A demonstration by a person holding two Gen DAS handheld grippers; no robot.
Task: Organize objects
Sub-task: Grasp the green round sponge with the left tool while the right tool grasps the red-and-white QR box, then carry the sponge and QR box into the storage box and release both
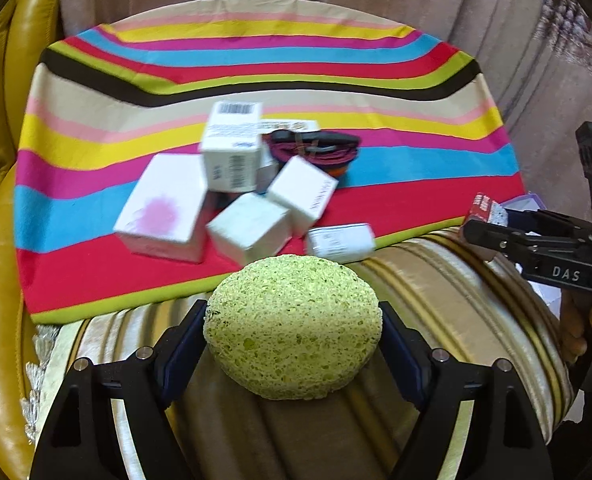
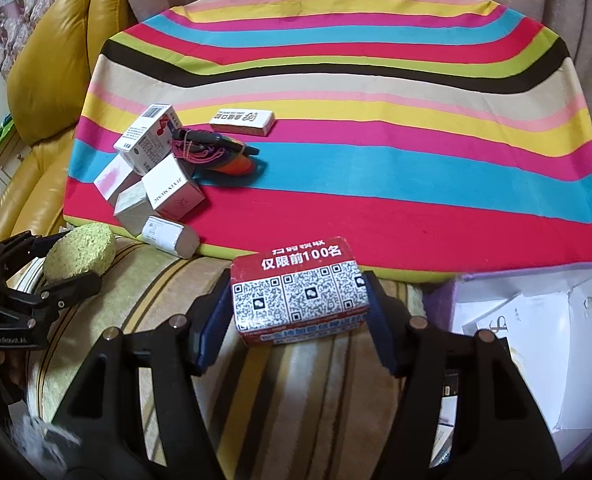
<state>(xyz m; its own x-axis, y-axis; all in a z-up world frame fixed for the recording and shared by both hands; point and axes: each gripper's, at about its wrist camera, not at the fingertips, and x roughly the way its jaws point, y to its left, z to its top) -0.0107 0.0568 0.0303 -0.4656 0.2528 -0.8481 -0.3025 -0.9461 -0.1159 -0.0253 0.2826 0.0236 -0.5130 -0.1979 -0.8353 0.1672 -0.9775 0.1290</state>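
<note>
My left gripper (image 1: 294,328) is shut on a round green sponge (image 1: 294,324), held above a gold striped cloth; the sponge also shows in the right wrist view (image 2: 80,254). My right gripper (image 2: 297,300) is shut on a red and white box with QR codes (image 2: 297,292); the box also shows in the left wrist view (image 1: 485,208). Several white boxes (image 1: 240,196) lie piled on the striped cushion (image 1: 256,64), with a dark pouch with pink cords (image 2: 216,152) beside them. A flat white box (image 2: 243,120) lies further back.
A purple open box (image 2: 535,340) with white contents stands at the right. A yellow leather sofa (image 2: 52,60) is at the left. A gold striped cloth (image 2: 276,400) covers the near surface. Curtains hang behind.
</note>
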